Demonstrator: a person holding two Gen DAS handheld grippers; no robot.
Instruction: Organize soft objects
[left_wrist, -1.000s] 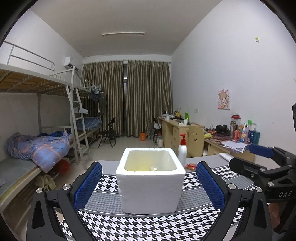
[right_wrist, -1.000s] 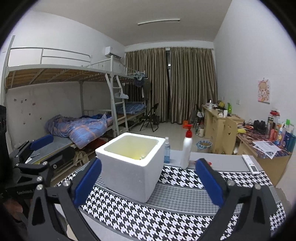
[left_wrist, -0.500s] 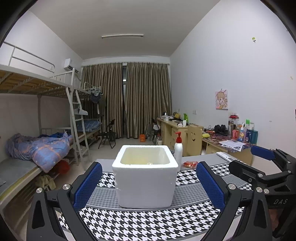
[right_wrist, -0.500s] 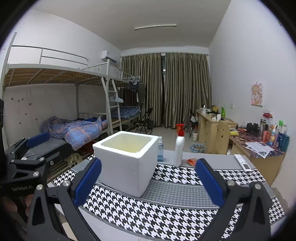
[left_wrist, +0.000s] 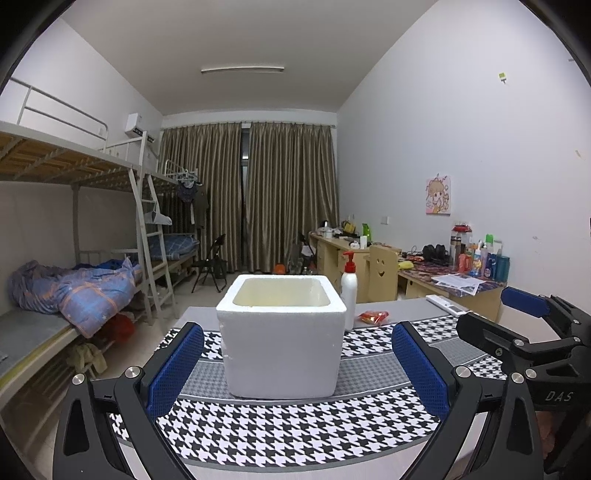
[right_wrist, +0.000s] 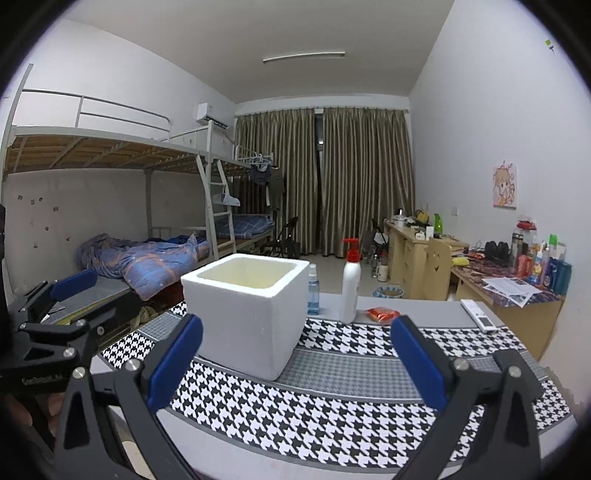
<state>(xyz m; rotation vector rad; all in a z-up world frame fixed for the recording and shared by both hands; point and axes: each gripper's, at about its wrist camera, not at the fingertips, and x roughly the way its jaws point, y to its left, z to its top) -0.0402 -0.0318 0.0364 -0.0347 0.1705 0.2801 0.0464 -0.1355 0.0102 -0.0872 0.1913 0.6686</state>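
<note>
A white foam box (left_wrist: 280, 332) stands open-topped on the houndstooth cloth (left_wrist: 295, 428); it also shows in the right wrist view (right_wrist: 251, 306). Its inside is hidden below the rim. My left gripper (left_wrist: 295, 365) is open and empty, held in front of the box, which sits between its blue pads. My right gripper (right_wrist: 295, 365) is open and empty, to the right of the box and nearer than it. The right gripper shows at the right of the left wrist view (left_wrist: 528, 332). The left gripper shows at the left of the right wrist view (right_wrist: 66, 310).
A white pump bottle (right_wrist: 350, 282), a small blue spray bottle (right_wrist: 313, 290) and an orange packet (right_wrist: 382, 314) stand behind the box. A white remote (right_wrist: 478, 314) lies at the table's right. A bunk bed (right_wrist: 129, 258) is left, desks (right_wrist: 417, 251) right.
Both grippers have dropped lower and drawn back a little, so the box sits higher in view and its inside no longer shows. Both stay open.
</note>
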